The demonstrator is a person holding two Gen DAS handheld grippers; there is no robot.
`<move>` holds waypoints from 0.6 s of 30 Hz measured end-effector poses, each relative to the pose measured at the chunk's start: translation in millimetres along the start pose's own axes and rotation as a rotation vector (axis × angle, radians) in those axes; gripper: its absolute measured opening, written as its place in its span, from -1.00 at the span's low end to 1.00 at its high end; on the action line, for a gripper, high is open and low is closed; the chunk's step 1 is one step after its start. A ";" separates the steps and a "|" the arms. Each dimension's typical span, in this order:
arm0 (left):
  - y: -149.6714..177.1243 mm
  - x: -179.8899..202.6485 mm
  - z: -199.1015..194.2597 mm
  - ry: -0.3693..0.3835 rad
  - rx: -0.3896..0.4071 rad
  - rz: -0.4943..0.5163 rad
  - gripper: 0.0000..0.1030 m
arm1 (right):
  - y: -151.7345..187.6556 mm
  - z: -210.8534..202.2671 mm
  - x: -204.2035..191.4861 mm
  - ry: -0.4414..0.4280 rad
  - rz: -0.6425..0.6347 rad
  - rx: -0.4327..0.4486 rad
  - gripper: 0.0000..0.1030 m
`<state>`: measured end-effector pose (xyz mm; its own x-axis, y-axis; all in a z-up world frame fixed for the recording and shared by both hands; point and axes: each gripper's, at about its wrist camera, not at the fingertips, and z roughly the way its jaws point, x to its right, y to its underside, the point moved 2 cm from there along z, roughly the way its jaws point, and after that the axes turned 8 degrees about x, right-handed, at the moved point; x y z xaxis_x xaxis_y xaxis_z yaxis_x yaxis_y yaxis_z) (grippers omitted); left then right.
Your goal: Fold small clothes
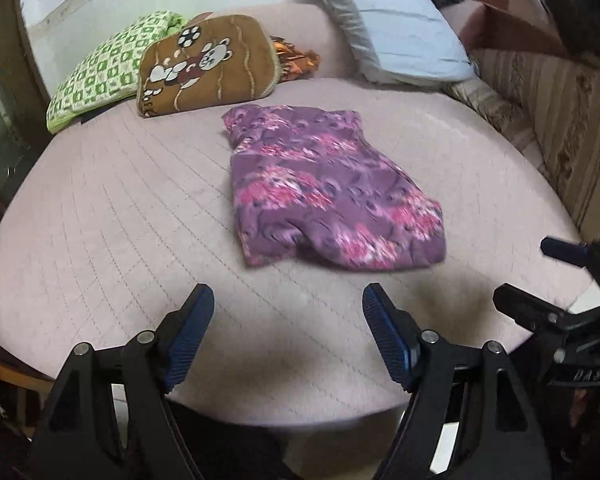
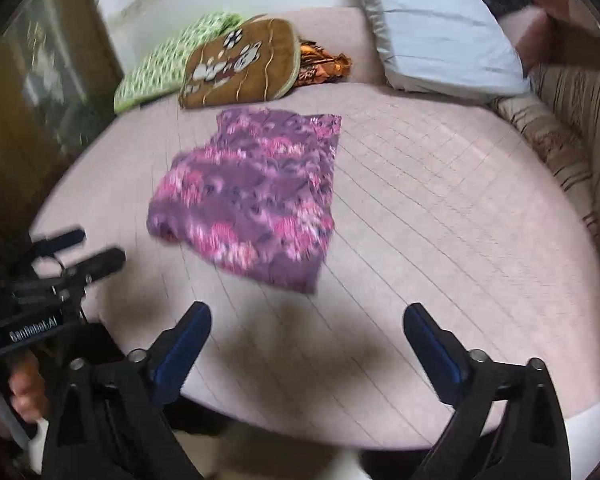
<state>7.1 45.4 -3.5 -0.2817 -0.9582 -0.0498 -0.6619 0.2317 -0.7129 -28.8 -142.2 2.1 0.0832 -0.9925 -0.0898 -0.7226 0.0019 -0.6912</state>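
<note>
Each hand-held gripper (image 1: 286,304) (image 2: 306,322) is showing black linkage arms, silver pivot screws, blue ribbed pads (image 1: 192,336); white "GenRobot.AI" lettering.

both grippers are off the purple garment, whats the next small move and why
Probably bring both open grippers, left gripper and right gripper, forward to the purple floral garment's near edge. It lies partly folded on the pink quilted bed, and neither gripper holds anything.
</note>
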 end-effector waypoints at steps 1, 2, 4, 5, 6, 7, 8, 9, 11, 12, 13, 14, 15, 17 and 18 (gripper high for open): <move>2.1 3.2 -3.7 0.004 0.007 0.012 0.50 | 3.8 -6.2 -1.5 0.006 -0.015 0.013 0.96; 3.7 6.2 -7.5 0.006 0.013 0.019 0.50 | 7.3 -10.1 -2.9 0.013 -0.027 0.012 1.00; 7.1 10.9 -14.1 0.017 0.021 0.033 0.50 | 13.6 -16.4 -5.1 0.049 -0.059 0.005 1.00; 8.2 13.0 -15.1 0.023 0.016 0.039 0.50 | 14.6 -19.1 -5.7 0.058 -0.074 0.012 1.00; 9.2 15.2 -16.1 0.032 0.009 0.043 0.50 | 15.2 -20.4 -6.8 0.066 -0.089 0.010 1.00; 10.5 18.0 -18.1 0.041 0.007 0.048 0.50 | 16.1 -21.8 -7.8 0.070 -0.103 0.002 1.00; 12.2 21.0 -20.2 0.046 0.005 0.054 0.50 | 16.7 -24.3 -8.6 0.069 -0.107 0.003 1.00; 13.6 23.9 -21.5 0.051 0.003 0.060 0.50 | 16.3 -26.5 -8.3 0.070 -0.106 0.010 1.00; 16.1 27.7 -23.4 0.068 -0.002 0.060 0.50 | 15.6 -29.0 -7.7 0.078 -0.101 0.016 1.00; 17.8 29.6 -24.1 0.072 -0.005 0.057 0.51 | 15.6 -29.1 -7.3 0.079 -0.096 0.016 1.00; 19.4 31.0 -24.3 0.079 -0.010 0.055 0.52 | 15.3 -29.0 -6.4 0.082 -0.091 0.015 1.00; 20.8 32.6 -24.4 0.084 -0.014 0.056 0.52 | 15.3 -28.5 -5.9 0.085 -0.089 0.013 1.00; 21.9 34.2 -24.8 0.085 -0.014 0.056 0.52 | 15.5 -27.7 -5.3 0.088 -0.087 0.009 1.00; 22.5 35.9 -27.8 0.098 0.001 0.054 0.52 | 16.3 -26.5 -4.6 0.092 -0.088 0.006 1.00; 21.4 36.0 -30.0 0.106 0.017 0.047 0.52 | 16.7 -25.6 -4.4 0.098 -0.091 0.003 1.00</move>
<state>-38.0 21.0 0.4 -0.3847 -0.9230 -0.0099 -0.6348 0.2723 -0.7231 -58.8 -141.0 9.3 0.0809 -0.9958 0.0437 -0.7131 -0.0885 -0.6955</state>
